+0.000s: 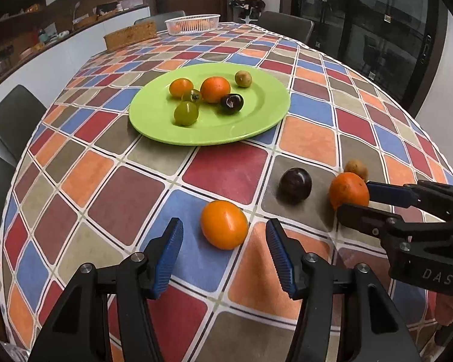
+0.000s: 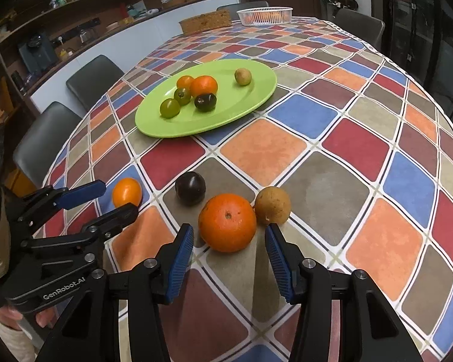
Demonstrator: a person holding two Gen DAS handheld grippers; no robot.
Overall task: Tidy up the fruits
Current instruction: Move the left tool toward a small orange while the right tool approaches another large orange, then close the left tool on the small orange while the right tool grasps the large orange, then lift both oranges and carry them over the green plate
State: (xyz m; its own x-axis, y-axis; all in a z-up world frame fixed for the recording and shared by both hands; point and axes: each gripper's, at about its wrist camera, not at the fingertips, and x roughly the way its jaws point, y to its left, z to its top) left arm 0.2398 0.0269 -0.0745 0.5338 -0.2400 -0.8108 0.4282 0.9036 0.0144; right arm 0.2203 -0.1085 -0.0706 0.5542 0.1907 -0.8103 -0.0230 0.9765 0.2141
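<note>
A small orange fruit (image 1: 224, 224) lies on the checked tablecloth just ahead of my left gripper (image 1: 225, 223). Its blue pads (image 1: 169, 256) stand to either side with gaps, so it is open. My right gripper (image 2: 229, 229) is open around a larger orange (image 2: 228, 221), its pads close to the peel but apart from it. A dark plum (image 2: 190, 187) and a brown round fruit (image 2: 271, 205) lie beside that orange. Farther back, a green plate (image 1: 256, 120) holds several fruits. Each wrist view shows the other gripper: the right (image 1: 355, 197), the left (image 2: 120, 197).
A white basket (image 1: 193, 24) and a wicker box (image 1: 130, 34) stand at the table's far end. Dark chairs (image 2: 90, 78) line the left side and far end. A person's hand (image 2: 12, 316) holds the left gripper. A counter with clutter runs along the left wall.
</note>
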